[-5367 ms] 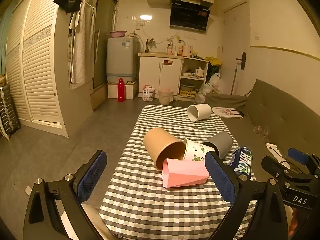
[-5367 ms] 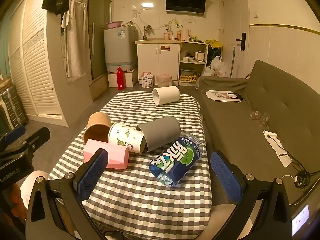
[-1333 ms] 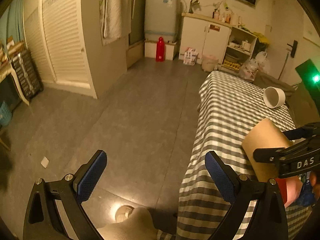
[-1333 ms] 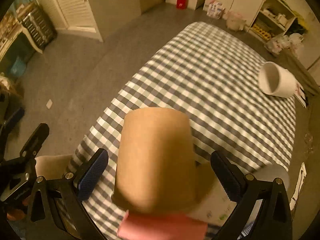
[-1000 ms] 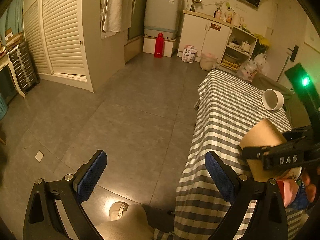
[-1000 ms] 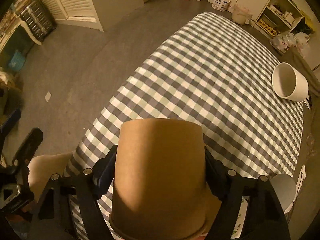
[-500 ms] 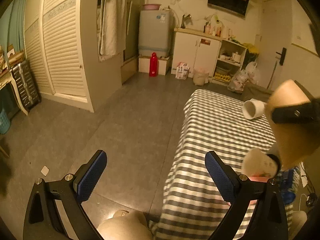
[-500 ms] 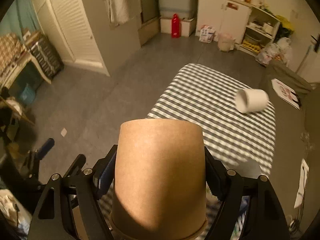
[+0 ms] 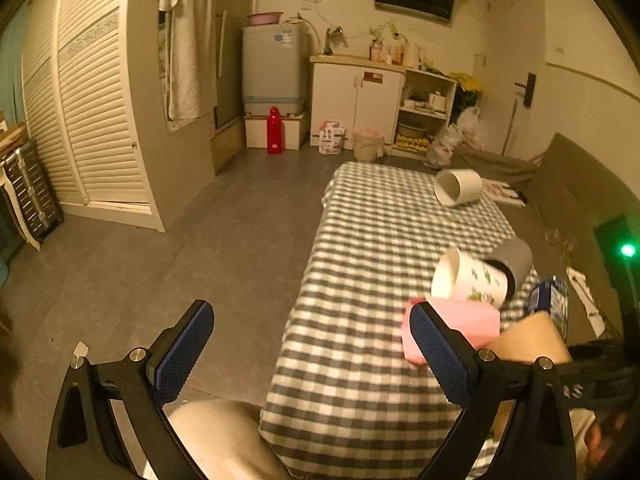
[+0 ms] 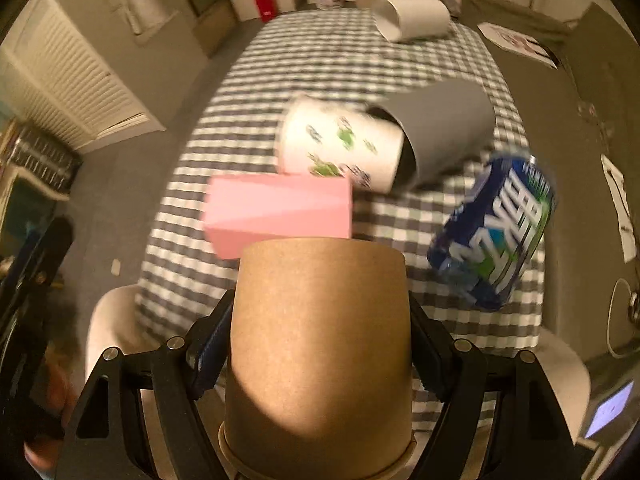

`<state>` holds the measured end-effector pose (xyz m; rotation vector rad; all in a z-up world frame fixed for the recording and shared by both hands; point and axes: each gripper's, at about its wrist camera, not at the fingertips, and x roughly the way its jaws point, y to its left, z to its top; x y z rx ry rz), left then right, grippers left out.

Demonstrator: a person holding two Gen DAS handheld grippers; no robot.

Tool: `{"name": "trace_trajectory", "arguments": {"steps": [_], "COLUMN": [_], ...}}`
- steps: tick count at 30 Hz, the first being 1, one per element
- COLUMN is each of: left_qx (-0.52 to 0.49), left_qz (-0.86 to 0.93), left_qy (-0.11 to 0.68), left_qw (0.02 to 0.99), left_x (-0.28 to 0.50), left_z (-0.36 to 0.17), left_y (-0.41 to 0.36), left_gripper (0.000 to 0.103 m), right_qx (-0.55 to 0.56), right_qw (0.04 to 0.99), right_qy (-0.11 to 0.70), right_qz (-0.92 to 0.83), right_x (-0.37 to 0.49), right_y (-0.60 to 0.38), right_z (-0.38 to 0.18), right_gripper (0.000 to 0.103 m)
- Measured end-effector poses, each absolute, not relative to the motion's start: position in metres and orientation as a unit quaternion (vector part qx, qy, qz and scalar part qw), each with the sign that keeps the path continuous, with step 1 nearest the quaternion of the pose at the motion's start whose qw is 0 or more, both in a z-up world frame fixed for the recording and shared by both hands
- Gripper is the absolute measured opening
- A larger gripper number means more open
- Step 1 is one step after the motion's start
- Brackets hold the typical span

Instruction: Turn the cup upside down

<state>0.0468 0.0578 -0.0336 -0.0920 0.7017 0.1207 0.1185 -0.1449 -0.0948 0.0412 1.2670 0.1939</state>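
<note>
My right gripper (image 10: 320,344) is shut on a brown paper cup (image 10: 320,344), held above the near end of the checked table (image 10: 320,52), its closed base pointing away from the camera and its rim toward it. The cup also shows in the left wrist view (image 9: 532,340) at the right, behind my right gripper (image 9: 592,372). My left gripper (image 9: 312,352) is open and empty, over the floor and the table's left edge.
On the table lie a pink box (image 10: 276,208), a white leaf-print cup (image 10: 340,148) nested into a grey cup (image 10: 444,128), a blue can (image 10: 500,232) and a white cup (image 10: 412,18) at the far end. A sofa (image 9: 580,184) runs along the right.
My right gripper has closed on the brown cup, lifted it off the table, and now carries it low over the table's near end. The left gripper has swung back toward the table.
</note>
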Motion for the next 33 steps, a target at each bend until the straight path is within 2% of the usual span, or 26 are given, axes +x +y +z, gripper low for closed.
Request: {"name": "trace_trajectory", "arguments": {"steps": [8,15,17,24,27,33], "left_qx": [-0.024,-0.025,-0.021,-0.015,-0.006,0.008], "left_qz": [0.052,0.059,0.063,0.060,0.045,0.019], "left_qy": [0.366,0.369,0.367,0.353,0.348,0.348], "left_qw": [0.929,0.927,0.928,0.934,0.937,0.937], "left_x": [0.050,0.053,0.053,0.042,0.036,0.028], "left_z": [-0.054,-0.049,-0.045,-0.023,-0.014,-0.007], "left_y": [0.044,0.042,0.040,0.016,-0.004,-0.042], "left_gripper": [0.101,0.101,0.101,0.101,0.101,0.101], "right_qx": [0.011,0.018,0.010,-0.002,-0.013,-0.020], "right_qw": [0.797,0.802,0.817,0.873,0.894,0.911], "right_qy": [0.599,0.590,0.569,0.479,0.442,0.408], "right_qz": [0.077,0.094,0.095,0.093,0.078,0.048], "right_x": [0.124,0.125,0.122,0.094,0.083,0.057], "right_y": [-0.142,-0.150,-0.152,-0.186,-0.206,-0.247], "right_z": [-0.122,-0.121,-0.110,-0.041,-0.013,0.005], "right_gripper": [0.077,0.080,0.087,0.091,0.096,0.101]}}
